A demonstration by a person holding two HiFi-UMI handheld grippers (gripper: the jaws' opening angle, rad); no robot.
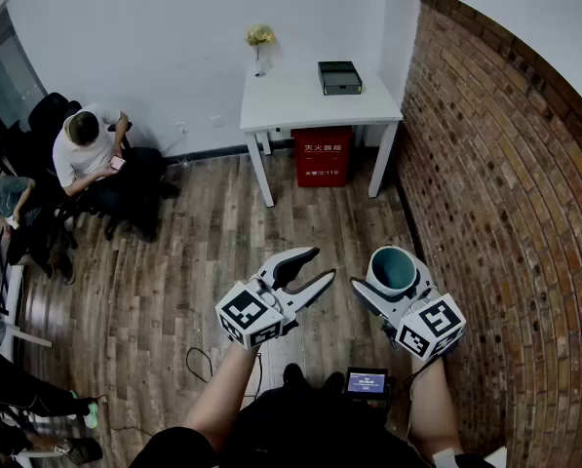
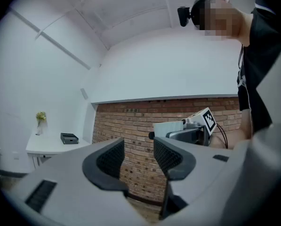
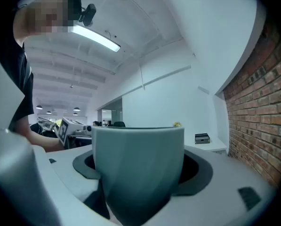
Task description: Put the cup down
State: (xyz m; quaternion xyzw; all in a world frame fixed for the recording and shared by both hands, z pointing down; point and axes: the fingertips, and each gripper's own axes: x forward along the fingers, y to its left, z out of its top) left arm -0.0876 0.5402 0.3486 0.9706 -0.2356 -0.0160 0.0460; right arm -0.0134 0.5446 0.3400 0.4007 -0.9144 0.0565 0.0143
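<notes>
1. The cup [image 3: 138,171] is in the right gripper [image 1: 396,261]. The jaws are wide apart & press on the cup's 2 sides, open end up.
2. The left gripper [image 1: 322,264] has nothing in it. Its jaws are partly open w/ just air between them.
3. Where the cup is: up in the air, well apart from the white tabletop [image 1: 300,100], on the side nearer the person. It is over the wood floor [image 1: 193,261], not over the tabletop yet.
4. How the cup looks: blue-green, smooth, wide at the top & thinner at the bottom. No handle shows. It looks empty inside.
5. How it will prob. feel: hard, not squishy. Not heavy w/ nothing in it. The smooth side could slip. If it's made of clay it could break in a fall.
6. Best place to hold: the 2 sides, approx. halfway up, as it is held now. The sides lean in lower down, so a hold near the bottom could slide off.
7. To put it down, I think it has to go to the tabletop, land flat on its bottom, & only then should the jaws let go.
8. On the tabletop there is a black box [image 1: 339,77] & a small vase [image 1: 259,47]. The bare part in front of them looks good.
</notes>
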